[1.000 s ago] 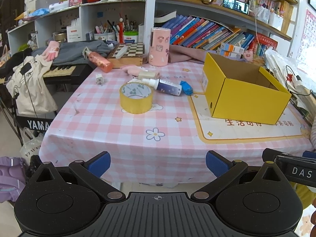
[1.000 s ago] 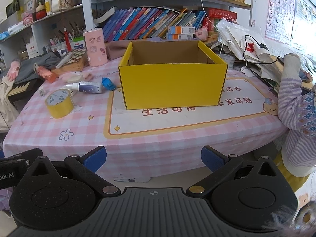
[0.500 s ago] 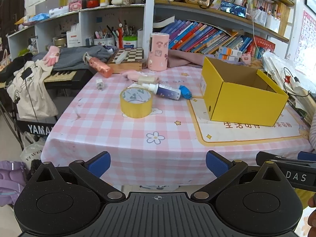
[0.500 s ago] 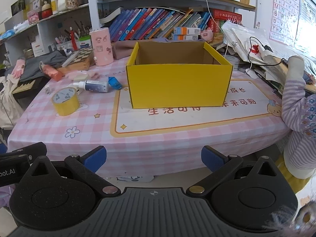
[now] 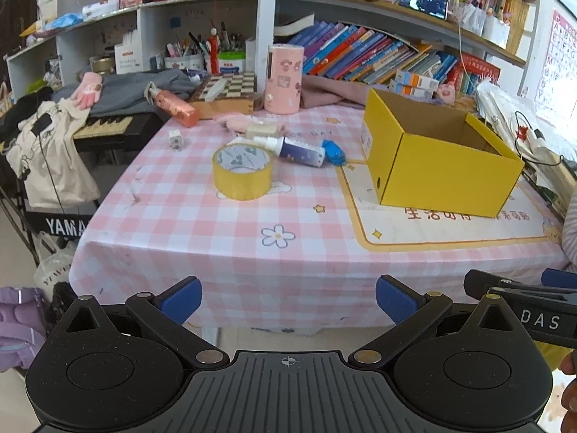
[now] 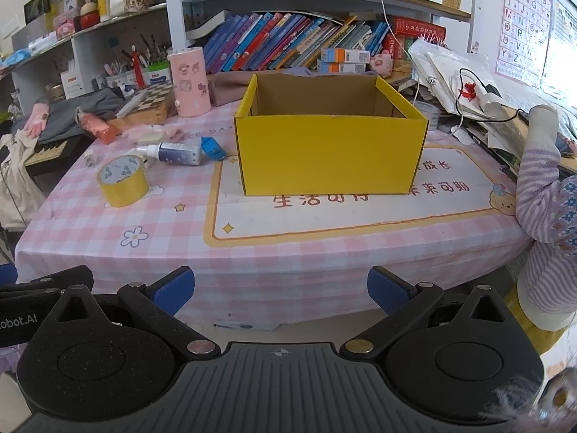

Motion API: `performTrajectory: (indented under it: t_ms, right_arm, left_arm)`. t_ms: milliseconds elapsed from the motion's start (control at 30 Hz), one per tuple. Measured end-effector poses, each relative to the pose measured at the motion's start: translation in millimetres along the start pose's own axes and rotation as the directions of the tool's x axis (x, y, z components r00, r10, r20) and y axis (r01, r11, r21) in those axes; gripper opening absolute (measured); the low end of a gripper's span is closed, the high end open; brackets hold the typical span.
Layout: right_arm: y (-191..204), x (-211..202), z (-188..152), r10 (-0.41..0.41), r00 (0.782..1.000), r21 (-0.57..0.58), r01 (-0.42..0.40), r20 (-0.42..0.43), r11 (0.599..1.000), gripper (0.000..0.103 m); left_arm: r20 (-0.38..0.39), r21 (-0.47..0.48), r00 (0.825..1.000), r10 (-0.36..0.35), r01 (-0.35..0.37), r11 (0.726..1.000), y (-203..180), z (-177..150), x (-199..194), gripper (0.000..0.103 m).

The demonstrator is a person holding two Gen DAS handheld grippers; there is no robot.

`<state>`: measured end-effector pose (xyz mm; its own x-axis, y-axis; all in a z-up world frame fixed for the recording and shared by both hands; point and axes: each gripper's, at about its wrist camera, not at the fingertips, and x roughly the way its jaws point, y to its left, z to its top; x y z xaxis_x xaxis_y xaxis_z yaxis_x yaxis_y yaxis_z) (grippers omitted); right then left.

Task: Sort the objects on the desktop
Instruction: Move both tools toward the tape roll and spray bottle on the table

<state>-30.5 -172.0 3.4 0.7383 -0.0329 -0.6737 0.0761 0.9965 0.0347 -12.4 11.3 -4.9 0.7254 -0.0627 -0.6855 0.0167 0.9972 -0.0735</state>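
Observation:
An open yellow cardboard box [image 5: 436,166] [image 6: 330,153] stands on the pink checked tablecloth [image 5: 223,238]. To its left lie a yellow tape roll [image 5: 242,171] [image 6: 123,180], a white and blue spray bottle [image 5: 295,149] [image 6: 173,153], a small blue object [image 5: 333,152] [image 6: 213,148] and a small white cube [image 5: 176,140]. My left gripper [image 5: 288,296] is open and empty, held off the table's front edge. My right gripper [image 6: 281,288] is also open and empty, in front of the box.
A pink cylinder [image 5: 284,78], a chessboard box [image 5: 227,95], an orange bottle [image 5: 175,106] and cloth lie at the table's back. Shelves of books [image 6: 288,43] rise behind. A keyboard [image 5: 104,126] stands left. A person's sleeve [image 6: 548,195] is at the right edge.
Both grippers have drawn back from the table a little, so the table and box look smaller and farther. Both stay open. Nothing on the table has moved.

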Motion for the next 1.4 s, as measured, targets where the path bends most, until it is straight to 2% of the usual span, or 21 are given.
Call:
performTrajectory:
  t_ms: [200,367,600,700,1033,1200,1400]
  right_arm:
    - [-2,0,-1,-0.004,1.0,0.016,0.004,-0.012,1.0,0.103]
    - [4,3,-1,0.007,1.0,-0.002,-0.007,-0.023,1.0,0.103]
    - [8,8,1,0.011,0.999,0.012,-0.01,-0.043,1.0,0.102]
    - [12,11,3,0.003,0.999,-0.007,-0.003,-0.049,1.0,0.101]
    - [26,17,8,0.039,0.998,-0.018,-0.04,-0.052,0.999,0.1]
    - [36,20,10,0.054,0.997,-0.046,-0.056,-0.054,0.997,0.096]
    - [48,27,12,0.093,0.994,-0.079,-0.098,-0.063,0.992,0.096]
  left_arm:
    - [-0.019,-0.007,1.0,-0.007,0.007,1.0,4,0,2,0.103]
    - [0.0,-0.024,1.0,0.01,-0.01,1.0,12,2,1,0.103]
    - [-0.003,0.001,1.0,0.002,-0.002,1.0,18,4,1,0.103]
    - [-0.003,0.014,1.0,0.022,-0.022,1.0,19,5,3,0.103]
    - [-0.013,0.044,0.999,0.035,-0.034,0.998,27,6,5,0.103]
    - [-0.025,0.023,0.999,0.022,-0.022,0.999,34,5,7,0.103]
    - [-0.029,-0.013,0.999,0.036,-0.036,0.999,45,5,7,0.103]
